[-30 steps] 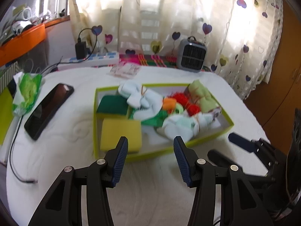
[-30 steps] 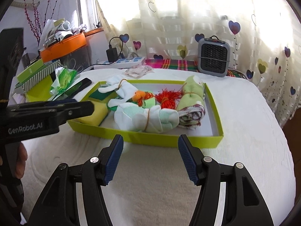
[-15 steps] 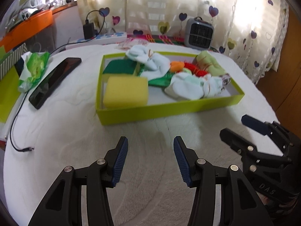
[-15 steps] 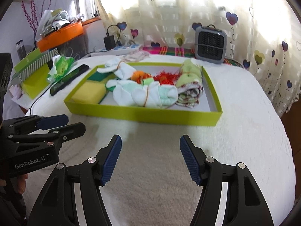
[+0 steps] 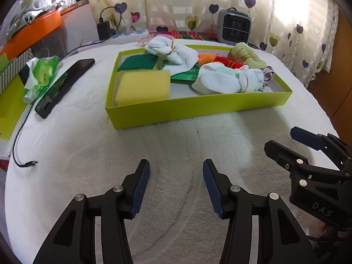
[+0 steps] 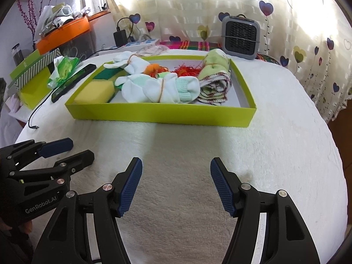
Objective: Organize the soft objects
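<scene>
A lime-green shallow box (image 5: 193, 110) (image 6: 162, 115) sits on the white towel-covered table. It holds a yellow sponge (image 5: 143, 87) (image 6: 94, 91), a dark green pad (image 5: 137, 64), white sock bundles (image 5: 228, 80) (image 6: 160, 88), orange and red fluffy pieces (image 5: 222, 60) (image 6: 184, 71) and a folded pale green cloth (image 5: 244, 55) (image 6: 216, 74). My left gripper (image 5: 176, 180) hovers open over bare towel in front of the box, nothing between its blue pads. My right gripper (image 6: 175, 182) is likewise open and empty, also short of the box. Each gripper shows at the other view's edge.
A black phone (image 5: 63, 83) and a green-white wrapper (image 5: 41, 74) lie left of the box, with a loose cable (image 5: 19, 145). A grey fan heater (image 6: 241, 36), a power strip and an orange shelf (image 6: 63, 34) stand at the back. The table edge curves off at right.
Both grippers have sunk and drawn back toward the near side, so the box now lies farther ahead. The right jaws look slightly wider. Nothing in the box has moved.
</scene>
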A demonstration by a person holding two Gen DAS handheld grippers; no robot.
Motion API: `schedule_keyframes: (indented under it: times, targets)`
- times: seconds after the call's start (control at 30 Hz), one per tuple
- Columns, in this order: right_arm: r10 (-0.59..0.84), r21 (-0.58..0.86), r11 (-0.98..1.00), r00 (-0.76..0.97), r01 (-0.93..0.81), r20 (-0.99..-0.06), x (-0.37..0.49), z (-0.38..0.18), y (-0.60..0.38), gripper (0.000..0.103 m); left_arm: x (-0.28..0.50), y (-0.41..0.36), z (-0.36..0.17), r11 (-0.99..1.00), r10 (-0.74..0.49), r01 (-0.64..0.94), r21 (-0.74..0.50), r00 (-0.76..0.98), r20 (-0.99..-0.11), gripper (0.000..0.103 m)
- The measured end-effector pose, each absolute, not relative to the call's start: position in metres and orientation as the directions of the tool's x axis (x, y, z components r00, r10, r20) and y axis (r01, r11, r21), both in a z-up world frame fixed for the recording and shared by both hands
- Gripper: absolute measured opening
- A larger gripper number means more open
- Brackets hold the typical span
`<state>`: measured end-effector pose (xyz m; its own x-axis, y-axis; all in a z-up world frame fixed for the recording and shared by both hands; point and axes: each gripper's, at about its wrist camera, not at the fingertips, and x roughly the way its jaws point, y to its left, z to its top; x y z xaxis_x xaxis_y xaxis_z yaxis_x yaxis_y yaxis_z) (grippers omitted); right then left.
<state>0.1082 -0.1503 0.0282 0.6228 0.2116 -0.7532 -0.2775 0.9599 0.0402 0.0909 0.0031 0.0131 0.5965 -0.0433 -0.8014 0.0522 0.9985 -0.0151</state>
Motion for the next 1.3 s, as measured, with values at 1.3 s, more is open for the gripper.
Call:
schedule_keyframes:
  times: [1.3]
  targets:
    - [0.147,-0.013,0.967,0.595,-0.256,-0.790,0.1119,0.0202,-0.1473,0.072,0.0888,-0.0047,0.0090,1.000,0.010,-0.010,0.004,0.628,-0.778,0.059]
